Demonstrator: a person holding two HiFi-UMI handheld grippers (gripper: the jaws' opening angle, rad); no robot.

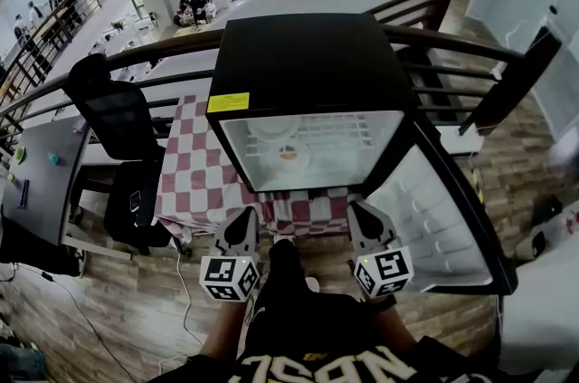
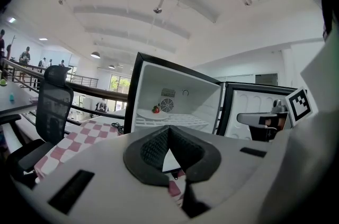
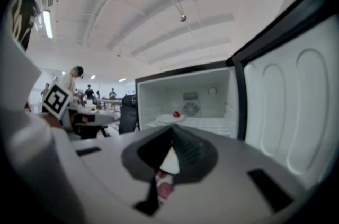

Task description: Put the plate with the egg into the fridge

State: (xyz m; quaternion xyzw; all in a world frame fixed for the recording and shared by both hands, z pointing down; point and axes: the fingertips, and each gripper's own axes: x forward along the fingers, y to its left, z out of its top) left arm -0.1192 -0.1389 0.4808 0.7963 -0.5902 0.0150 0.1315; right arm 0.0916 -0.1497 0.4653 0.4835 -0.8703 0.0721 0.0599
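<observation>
Black foam pads on both tools are pressed together with nothing between them. You hold the left gripper (image 1: 244, 218) and the right gripper (image 1: 358, 209) side by side, low in front of the open fridge (image 1: 303, 64). Both point at its opening, close to level with a slight downward tilt. In its own view the left gripper (image 2: 169, 130) has its jaws meeting in a point, and so does the right gripper (image 3: 172, 132). Your forearms come in from the bottom edge of the head view, one behind each tool.

Writing: a yellow label (image 1: 228, 102) sits on the front left corner of the fridge top, its print too small to read. Each tool carries a marker cube (image 1: 229, 278) with black-and-white square codes and no words. The white letters on your dark shirt are cut off and not legible.

The plate (image 1: 276, 139) is white, round and shallow. It lies inside the fridge on the white wire shelf (image 1: 339, 137), toward the left and back, apart from both tools. In the left gripper view the plate (image 2: 150, 114) sits just in front of the round fan grille. The egg (image 1: 288, 154) on it shows as a small blob, orange-brown from above and red in the gripper views; finer detail cannot be made out. The fridge door (image 1: 434, 218) stands swung open at your right. The fridge stands on a red-and-white checked cloth (image 1: 199, 177).
</observation>
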